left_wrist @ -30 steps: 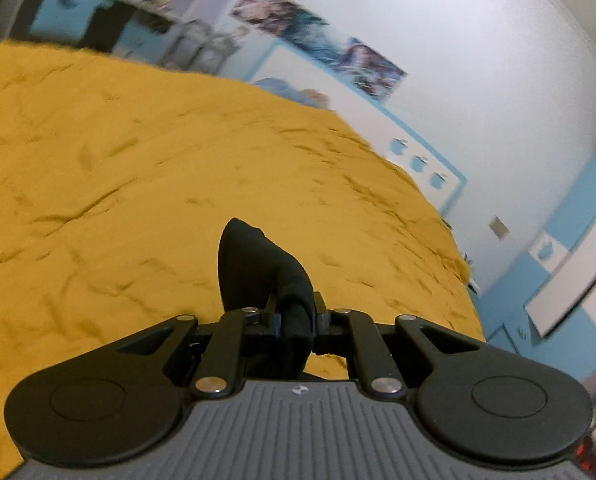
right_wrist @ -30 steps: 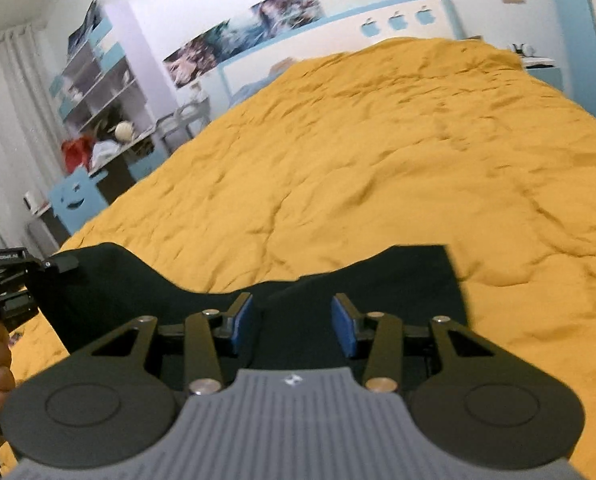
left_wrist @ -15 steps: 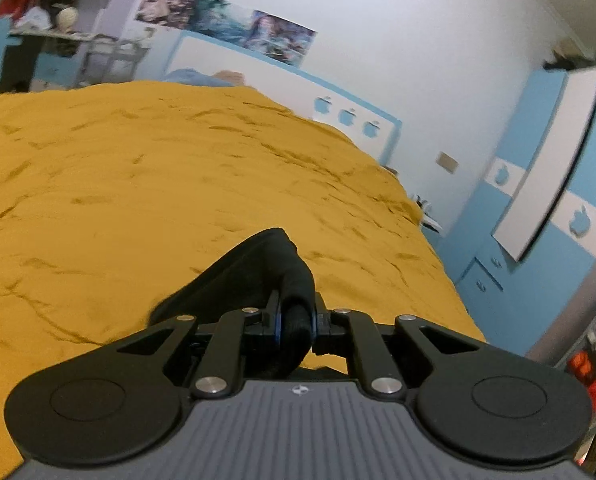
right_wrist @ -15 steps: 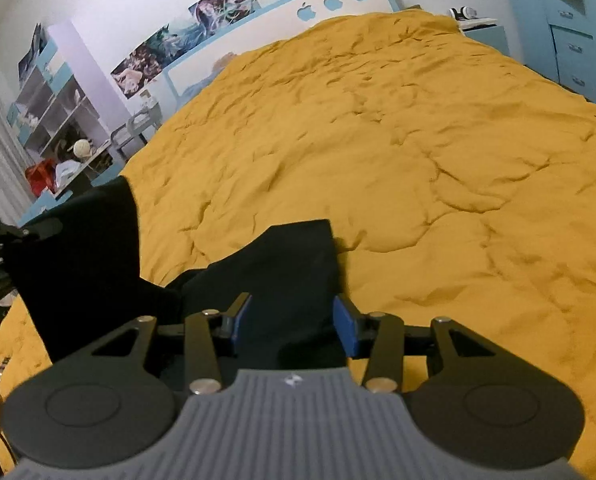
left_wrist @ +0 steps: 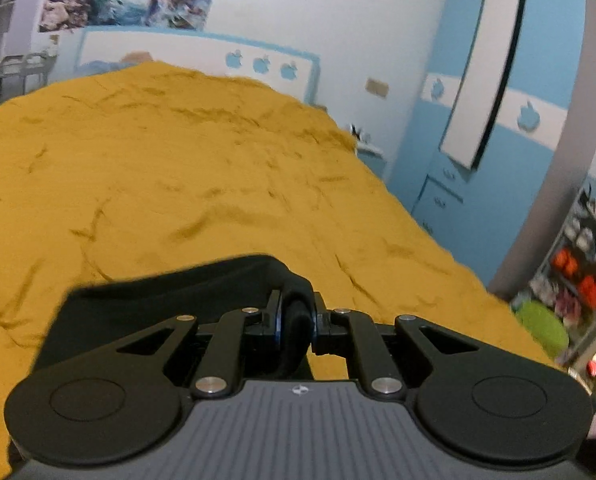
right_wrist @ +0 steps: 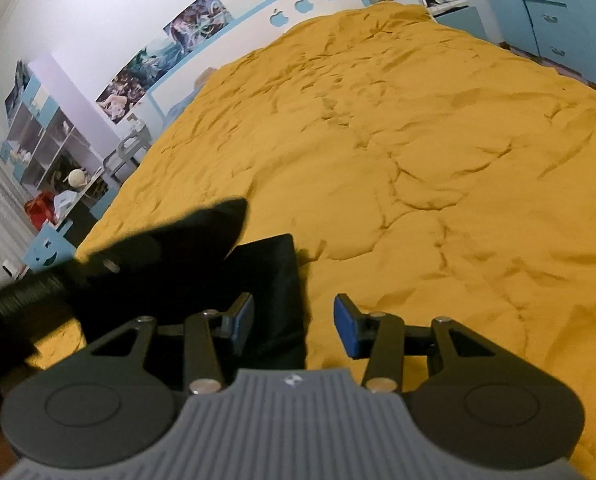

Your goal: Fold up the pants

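The black pants lie bunched on the yellow bedspread near its foot. The left claw is clamped on a thick fold of them; the right claw hangs spread apart, its left finger over the cloth.

Evenly lit, soft indoor light; motion blur left of the right gripper, smeared wardrobe; strong fisheye bending at edges.
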A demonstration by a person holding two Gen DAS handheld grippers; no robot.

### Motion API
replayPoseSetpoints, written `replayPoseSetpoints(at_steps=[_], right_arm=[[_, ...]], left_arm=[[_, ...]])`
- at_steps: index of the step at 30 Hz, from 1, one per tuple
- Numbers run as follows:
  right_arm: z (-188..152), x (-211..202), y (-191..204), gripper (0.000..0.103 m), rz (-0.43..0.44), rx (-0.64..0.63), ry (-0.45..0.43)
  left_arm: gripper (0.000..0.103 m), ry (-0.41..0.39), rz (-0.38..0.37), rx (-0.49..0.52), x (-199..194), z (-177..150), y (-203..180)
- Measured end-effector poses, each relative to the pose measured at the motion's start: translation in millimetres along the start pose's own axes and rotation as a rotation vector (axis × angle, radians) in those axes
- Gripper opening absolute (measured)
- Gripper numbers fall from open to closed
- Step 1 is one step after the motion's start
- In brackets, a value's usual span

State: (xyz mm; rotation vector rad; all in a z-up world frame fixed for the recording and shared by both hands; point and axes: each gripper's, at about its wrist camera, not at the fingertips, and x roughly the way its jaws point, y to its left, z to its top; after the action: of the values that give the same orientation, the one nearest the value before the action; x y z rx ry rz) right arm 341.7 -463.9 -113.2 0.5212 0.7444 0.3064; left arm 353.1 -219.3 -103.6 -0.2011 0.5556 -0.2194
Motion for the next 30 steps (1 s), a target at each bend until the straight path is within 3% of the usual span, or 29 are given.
replayPoseSetpoints(at_steps=[8,11,14,17,20,23,26,30], right_arm=[[2,2,-9,0.041,-0.019,0.021,0.011],[4,3,-13,0.042,-0.03,0.033,0.011],[6,3,-15,0.042,-0.026,0.047,0.005],[7,3,-15,0.043,-0.016,0.054,0.006],[4,7,-13,0.043,0.014,0.06,0.021],[0,13,-8,0.043,0.062,0.068,0.047],[-7,22,0,0.043,0.122,0.073,0.092],[-17,34,16,0.043,0.14,0.05,0.129]], left_arm=[[0.016,0.134,-0.011,0.058,25,-25,-10],[0.041,0.221,-0.064,0.068,27,-28,-8],[0.046,0.236,-0.126,0.121,5,-30,-5],[0.048,0.22,-0.187,0.107,-33,-30,16],[0.054,0.156,-0.1,0.031,-66,-26,54],[0.057,0.11,0.036,-0.084,-83,-23,100],[0.057,0.135,0.109,-0.213,-82,-25,139],[0.057,0.172,0.146,-0.274,-74,-36,157]])
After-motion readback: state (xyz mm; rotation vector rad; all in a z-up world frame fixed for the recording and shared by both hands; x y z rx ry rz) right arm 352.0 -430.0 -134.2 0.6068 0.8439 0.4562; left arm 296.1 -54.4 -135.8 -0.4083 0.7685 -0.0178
